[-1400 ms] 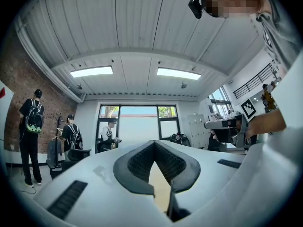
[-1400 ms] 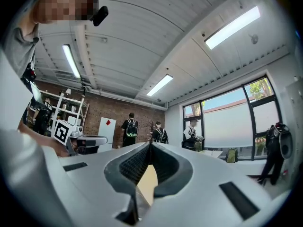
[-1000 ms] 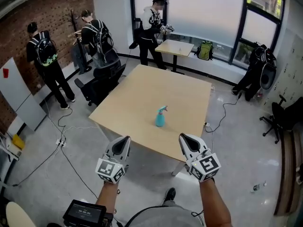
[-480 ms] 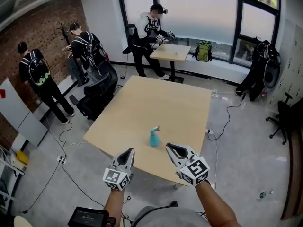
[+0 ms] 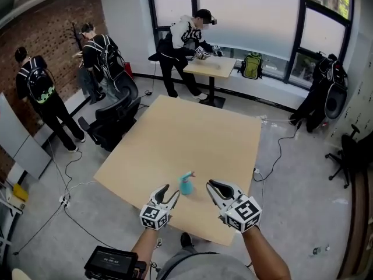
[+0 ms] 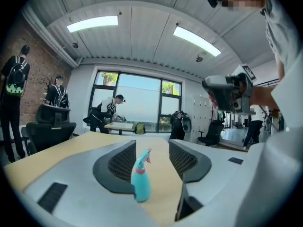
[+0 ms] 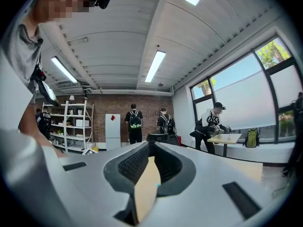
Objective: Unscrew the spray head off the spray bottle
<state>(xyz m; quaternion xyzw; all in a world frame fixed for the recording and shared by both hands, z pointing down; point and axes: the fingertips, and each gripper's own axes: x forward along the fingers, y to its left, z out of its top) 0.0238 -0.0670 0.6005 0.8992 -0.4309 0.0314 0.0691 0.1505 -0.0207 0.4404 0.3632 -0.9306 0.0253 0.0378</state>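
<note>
At the near edge of a pale, smooth, wood-toned worktop (image 5: 192, 127), the spray bottle (image 5: 186, 185) stands upright in front of you, its long axis vertical. Its spray head (image 6: 142, 158) sits on top, the pink-tipped nozzle slanting up and off toward your right. The bottle is teal plastic with a rounded body that narrows to a pink collar under the trigger.

Your left claw (image 5: 171, 193) is opening. Its grey jaws, lined with dark ribbed pads, stand spread, and in the left gripper view the bottle shows in the gap between them. Neither pad presses on it. From the head view the bottle sits just beyond that claw's tips and slightly to their right.

Your right claw (image 5: 212, 185) hangs near the bottle on its other side, apart from it. Its jaws are drawn almost together, with only a thin strip of worktop showing through, and they grip nothing.
</note>
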